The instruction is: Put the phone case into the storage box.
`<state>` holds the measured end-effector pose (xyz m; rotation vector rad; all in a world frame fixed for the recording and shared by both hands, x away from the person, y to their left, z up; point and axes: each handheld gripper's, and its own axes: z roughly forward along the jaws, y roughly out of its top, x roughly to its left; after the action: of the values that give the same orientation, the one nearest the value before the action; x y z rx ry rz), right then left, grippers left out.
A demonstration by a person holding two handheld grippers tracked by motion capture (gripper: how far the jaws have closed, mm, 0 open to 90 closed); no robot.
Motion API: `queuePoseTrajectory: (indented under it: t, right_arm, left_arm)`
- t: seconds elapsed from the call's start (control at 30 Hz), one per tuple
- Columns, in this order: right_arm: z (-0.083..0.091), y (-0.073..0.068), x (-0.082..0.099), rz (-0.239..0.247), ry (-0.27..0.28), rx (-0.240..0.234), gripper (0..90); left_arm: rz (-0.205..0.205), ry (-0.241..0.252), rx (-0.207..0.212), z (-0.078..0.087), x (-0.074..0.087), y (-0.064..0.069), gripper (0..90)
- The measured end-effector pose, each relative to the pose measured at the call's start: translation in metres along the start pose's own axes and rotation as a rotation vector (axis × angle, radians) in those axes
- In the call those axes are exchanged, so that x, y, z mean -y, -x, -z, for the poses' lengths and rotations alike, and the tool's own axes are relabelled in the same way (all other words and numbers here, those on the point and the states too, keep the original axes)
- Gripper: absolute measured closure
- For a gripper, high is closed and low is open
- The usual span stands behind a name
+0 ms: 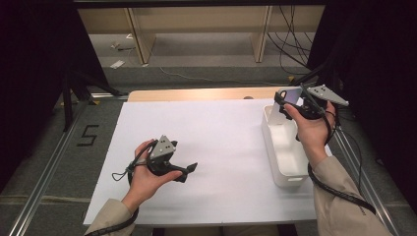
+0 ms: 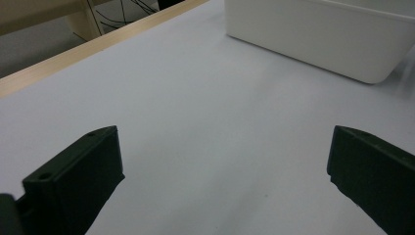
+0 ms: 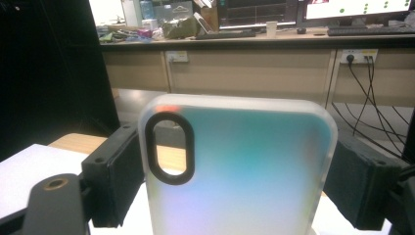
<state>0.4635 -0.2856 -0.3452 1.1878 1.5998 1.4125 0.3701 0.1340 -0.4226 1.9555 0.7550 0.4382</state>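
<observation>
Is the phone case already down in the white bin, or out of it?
Out: the right gripper holds the phone case upright above the white bin.

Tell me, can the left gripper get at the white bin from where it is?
Probably yes. The left gripper is open with nothing in it, and bare table lies between it and the bin; the right gripper holds a phone case above the bin's far end.

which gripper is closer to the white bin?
Right. The right gripper holds a translucent phone case just above the far end of the white bin. The left gripper, jaws open and empty, sits apart mid-table to its left.
</observation>
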Motion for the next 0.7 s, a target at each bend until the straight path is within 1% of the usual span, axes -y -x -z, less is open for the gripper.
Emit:
queuePoseTrajectory:
  t: [0.7]
  right_arm:
    - [-0.0008, 0.0036, 0.0016, 0.000, -0.005, 0.011, 18.3]
  left_arm:
    - [-0.001, 0.000, -0.001, 0.0003, 0.0000, -0.0003, 0.0]
